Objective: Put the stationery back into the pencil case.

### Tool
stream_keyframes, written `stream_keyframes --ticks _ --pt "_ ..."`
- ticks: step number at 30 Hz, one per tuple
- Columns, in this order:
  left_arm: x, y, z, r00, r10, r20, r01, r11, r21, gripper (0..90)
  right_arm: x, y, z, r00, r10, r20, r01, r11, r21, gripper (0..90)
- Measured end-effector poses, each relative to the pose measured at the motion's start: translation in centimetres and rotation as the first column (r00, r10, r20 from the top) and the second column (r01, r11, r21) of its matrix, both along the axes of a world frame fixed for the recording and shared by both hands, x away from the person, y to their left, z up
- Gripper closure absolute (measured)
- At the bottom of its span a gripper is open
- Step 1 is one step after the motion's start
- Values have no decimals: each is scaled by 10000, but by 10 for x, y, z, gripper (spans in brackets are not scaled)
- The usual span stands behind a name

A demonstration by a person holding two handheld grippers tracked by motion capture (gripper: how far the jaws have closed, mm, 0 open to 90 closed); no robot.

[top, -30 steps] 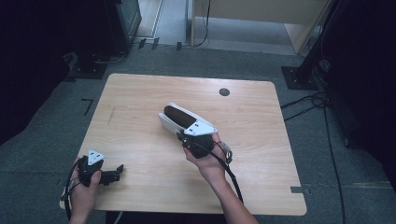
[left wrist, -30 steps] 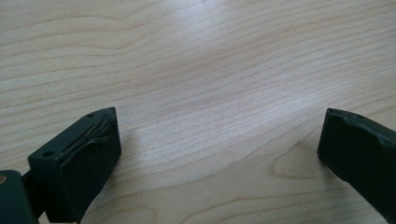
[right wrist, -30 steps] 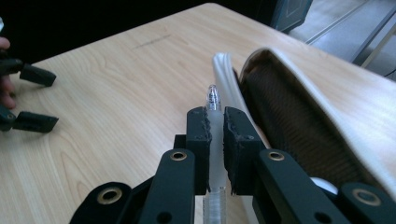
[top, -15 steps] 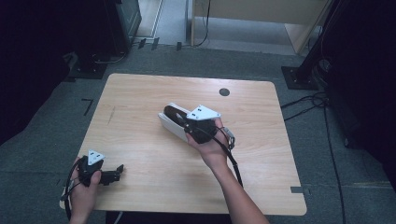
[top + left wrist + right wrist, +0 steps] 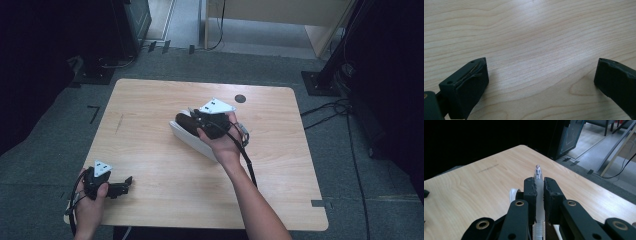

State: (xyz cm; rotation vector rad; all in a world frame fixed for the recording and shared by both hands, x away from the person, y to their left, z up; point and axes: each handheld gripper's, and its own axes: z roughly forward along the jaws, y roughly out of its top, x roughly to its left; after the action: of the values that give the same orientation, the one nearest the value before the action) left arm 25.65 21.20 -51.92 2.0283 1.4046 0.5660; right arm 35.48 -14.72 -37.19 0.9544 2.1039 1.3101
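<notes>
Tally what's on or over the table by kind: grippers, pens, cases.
Grippers: 2, the left gripper open and the right gripper shut on the pen
Pens: 1, a clear pen
Cases: 1, a white case
Total: 4

High view overhead, claw views close and low, sharing the table [image 5: 150, 150].
</notes>
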Motion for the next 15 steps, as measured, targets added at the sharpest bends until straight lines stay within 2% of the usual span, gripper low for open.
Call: stream_keyframes --ticks 8,15 --pt "0 0 0 10000 -6 -3 6 10000 8 0 20 9 -5 9999 69 121 -66 9995 -307 813" --pt "0 0 0 10000 -11 -7 11 10000 3 0 34 13 -14 9999 42 162 -38 9997 -240 812"
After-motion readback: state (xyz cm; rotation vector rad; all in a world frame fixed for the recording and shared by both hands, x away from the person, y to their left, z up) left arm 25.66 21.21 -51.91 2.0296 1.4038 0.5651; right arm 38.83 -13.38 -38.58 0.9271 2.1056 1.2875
